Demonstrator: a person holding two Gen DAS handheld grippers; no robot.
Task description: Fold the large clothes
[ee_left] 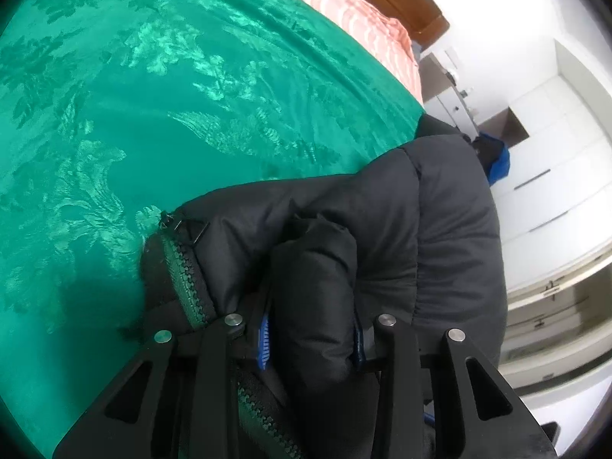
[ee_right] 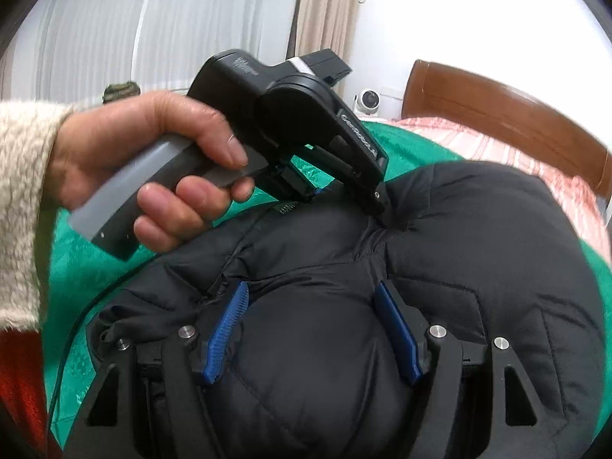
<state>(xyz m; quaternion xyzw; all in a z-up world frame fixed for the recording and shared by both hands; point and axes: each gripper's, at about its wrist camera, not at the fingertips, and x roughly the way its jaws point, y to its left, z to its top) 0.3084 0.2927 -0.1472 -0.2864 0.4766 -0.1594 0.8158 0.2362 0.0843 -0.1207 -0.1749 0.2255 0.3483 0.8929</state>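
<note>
While my left tongs [ee_left: 311,338] and right tongs [ee_right: 317,329] each pinch a thick roll of the black puffer jacket [ee_right: 478,252], it bunches above the green bedspread [ee_left: 153,95], gathered for laying into a fold.

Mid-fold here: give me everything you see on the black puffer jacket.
The black puffer jacket is matte, quilted and padded, bunched in a puffy mound on the green bedspread. Its green-toothed zipper with a black pull lies exposed at one edge. The left tongs clamp a rolled fold; the right tongs straddle a thick bulge, blue pads pressing in. One part hangs over the bed's edge.
</note>
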